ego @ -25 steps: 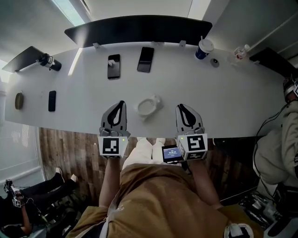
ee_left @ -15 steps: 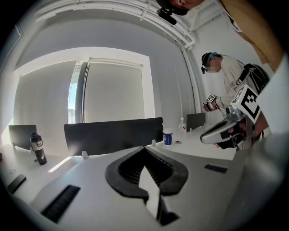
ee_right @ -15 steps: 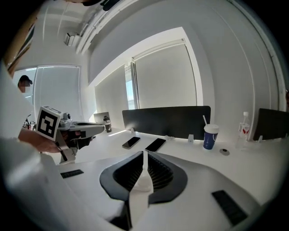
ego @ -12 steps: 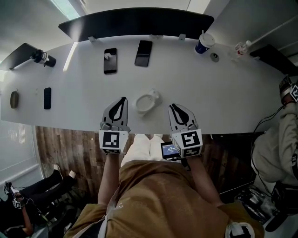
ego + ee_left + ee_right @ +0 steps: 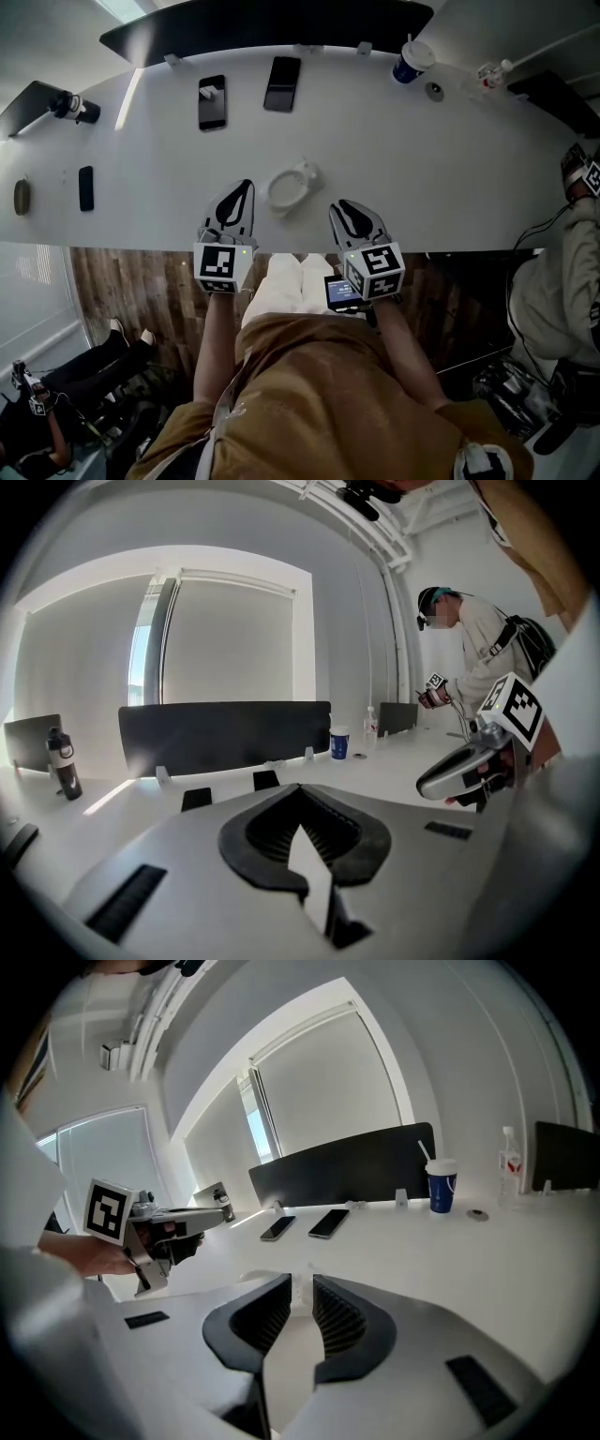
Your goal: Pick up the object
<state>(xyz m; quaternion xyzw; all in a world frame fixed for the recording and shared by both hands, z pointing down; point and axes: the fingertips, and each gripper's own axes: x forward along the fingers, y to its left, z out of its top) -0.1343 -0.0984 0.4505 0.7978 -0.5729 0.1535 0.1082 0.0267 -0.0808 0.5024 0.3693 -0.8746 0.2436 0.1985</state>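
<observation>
The object is a small white round piece with a side lug point(image 5: 292, 186), lying on the white table point(image 5: 450, 178) near its front edge. My left gripper point(image 5: 246, 185) sits just left of it, jaws shut and empty; in the left gripper view point(image 5: 298, 789) the pads meet. My right gripper point(image 5: 339, 206) is just right of the object and a little nearer to me. Its jaws have just been opening. A narrow gap shows between the pads in the right gripper view point(image 5: 302, 1281), and nothing is held in them. Neither gripper touches the object.
Two dark phones point(image 5: 212, 101) point(image 5: 282, 82) lie further back, before a black divider panel point(image 5: 272, 23). A blue cup point(image 5: 408, 66) and a small bottle point(image 5: 494, 73) stand far right. A black flask point(image 5: 67, 105) and a third phone point(image 5: 85, 187) are at left. Another person point(image 5: 562, 281) stands right.
Both grippers have sunk towards the table's front edge. The right one has drifted left, closer to the white object, and its jaws have parted slightly. The left stays shut.
</observation>
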